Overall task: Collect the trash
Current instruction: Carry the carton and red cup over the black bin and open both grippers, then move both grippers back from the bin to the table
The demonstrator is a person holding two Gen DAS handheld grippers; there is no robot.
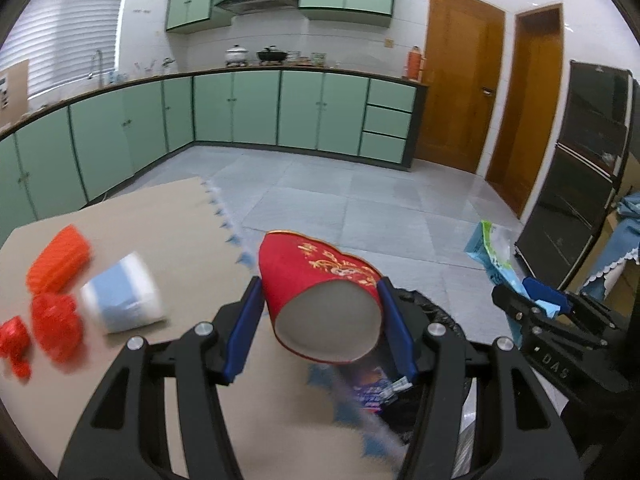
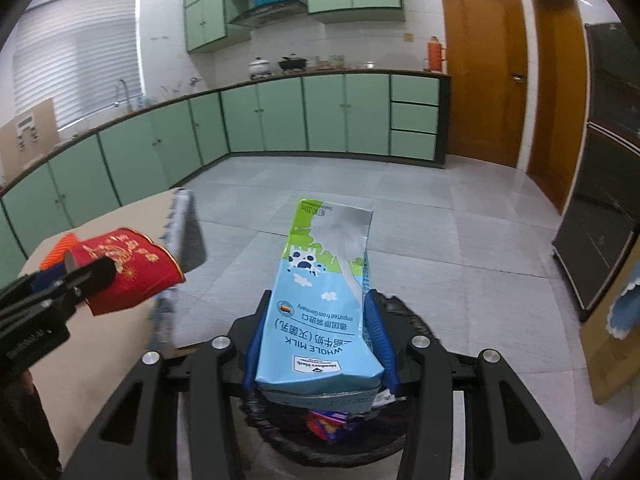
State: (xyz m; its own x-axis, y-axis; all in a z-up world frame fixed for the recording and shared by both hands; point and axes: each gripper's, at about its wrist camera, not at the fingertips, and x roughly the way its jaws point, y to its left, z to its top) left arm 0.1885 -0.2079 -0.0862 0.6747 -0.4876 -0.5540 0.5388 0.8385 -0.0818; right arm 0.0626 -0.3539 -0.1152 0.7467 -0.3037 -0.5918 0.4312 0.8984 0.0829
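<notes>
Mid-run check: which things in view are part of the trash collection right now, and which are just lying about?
In the job:
- red paper cup, clamped in the left gripper
- milk carton, clamped in the right gripper
- black-lined trash bin below, wrappers inside

Lying about:
- orange box
- red crumpled pieces
- white-and-blue container
- thermos

The bin below lies open save for wrappers inside, the table edge crowding its left and bare floor ahead.
</notes>
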